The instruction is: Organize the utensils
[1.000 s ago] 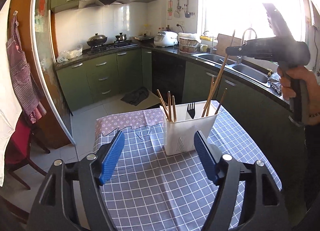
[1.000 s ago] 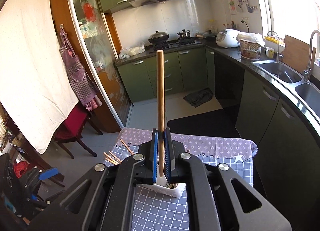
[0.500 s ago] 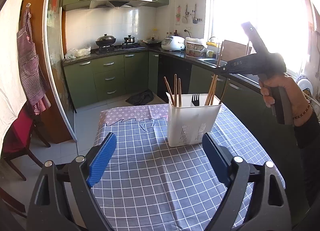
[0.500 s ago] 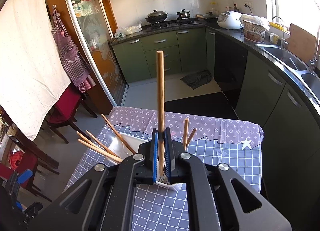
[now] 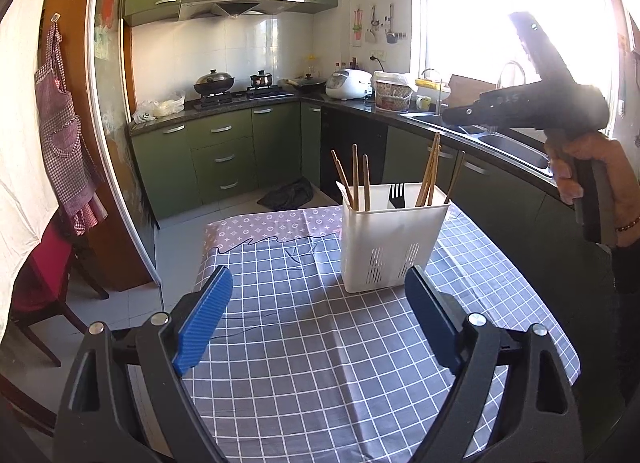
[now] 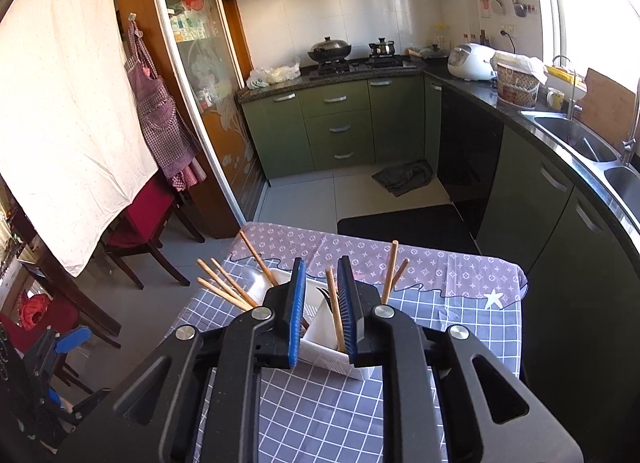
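White utensil holder stands on the checked tablecloth, at 12 o'clock from the left gripper, whose blue pads are spread wide and hold nothing. Chopsticks and a black fork stand in the holder. Right gripper hovers directly above the holder, jaws parted; one chopstick rises free between them. At 2 o'clock in the left view, a hand holds the right gripper before the sink. Green cabinets lie beyond.
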A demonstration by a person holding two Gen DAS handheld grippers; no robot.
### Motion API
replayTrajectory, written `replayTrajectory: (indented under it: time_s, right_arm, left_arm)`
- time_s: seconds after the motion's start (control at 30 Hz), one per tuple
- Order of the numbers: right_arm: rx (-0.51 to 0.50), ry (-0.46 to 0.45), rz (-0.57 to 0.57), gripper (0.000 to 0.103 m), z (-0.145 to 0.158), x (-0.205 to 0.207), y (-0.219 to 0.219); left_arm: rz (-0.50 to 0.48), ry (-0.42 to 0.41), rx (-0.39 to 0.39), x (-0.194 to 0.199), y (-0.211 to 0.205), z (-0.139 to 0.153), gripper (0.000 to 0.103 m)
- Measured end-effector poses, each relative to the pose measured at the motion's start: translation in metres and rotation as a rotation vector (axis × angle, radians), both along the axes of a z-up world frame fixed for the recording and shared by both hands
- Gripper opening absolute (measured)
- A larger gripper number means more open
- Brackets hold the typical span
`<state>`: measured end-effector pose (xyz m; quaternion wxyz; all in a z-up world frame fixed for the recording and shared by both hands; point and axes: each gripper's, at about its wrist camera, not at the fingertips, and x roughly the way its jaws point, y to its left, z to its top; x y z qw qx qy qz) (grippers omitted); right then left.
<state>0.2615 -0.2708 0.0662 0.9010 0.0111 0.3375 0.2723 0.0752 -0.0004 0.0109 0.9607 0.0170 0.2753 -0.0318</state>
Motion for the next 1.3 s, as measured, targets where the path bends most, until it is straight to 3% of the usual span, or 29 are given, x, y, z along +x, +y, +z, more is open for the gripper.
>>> replayTrajectory:
  time_s: [0.2,0.47,0.53,0.7,0.87,1.13,1.3]
  right_arm:
    - [0.062,-0.114,-0.027,0.034,0.023,-0.064,-0.033]
    - [0.072,-0.230,-0.131,0.091,-0.022,-0.172,-0.074]
    - [0.059,-0.254,-0.156,0.099,-0.036,-0.196,-0.077]
    - [0.006,-0.299,-0.229,0.098,-0.066,-0.243,-0.079]
    - [0.031,-0.301,-0.245,0.098,-0.078,-0.274,-0.086]
    - [0.010,-0.309,-0.264,0.098,-0.087,-0.303,-0.083]
    - [-0.001,-0.298,-0.244,0.098,-0.092,-0.304,-0.075]
  left_arm:
    - [-0.001,-0.016,-0.013,-0.008,0.001,0.003,0.084]
    - [0.007,-0.028,-0.028,-0.029,0.000,-0.002,0.084]
    - [0.009,-0.033,-0.026,-0.036,-0.002,-0.004,0.085]
    - [0.009,-0.038,-0.034,-0.056,-0.007,-0.007,0.087]
    - [0.017,-0.060,-0.031,-0.079,-0.011,-0.006,0.090]
    - [0.022,-0.095,-0.041,-0.102,-0.018,0.000,0.096]
    - [0.020,-0.070,-0.062,-0.105,-0.019,-0.005,0.096]
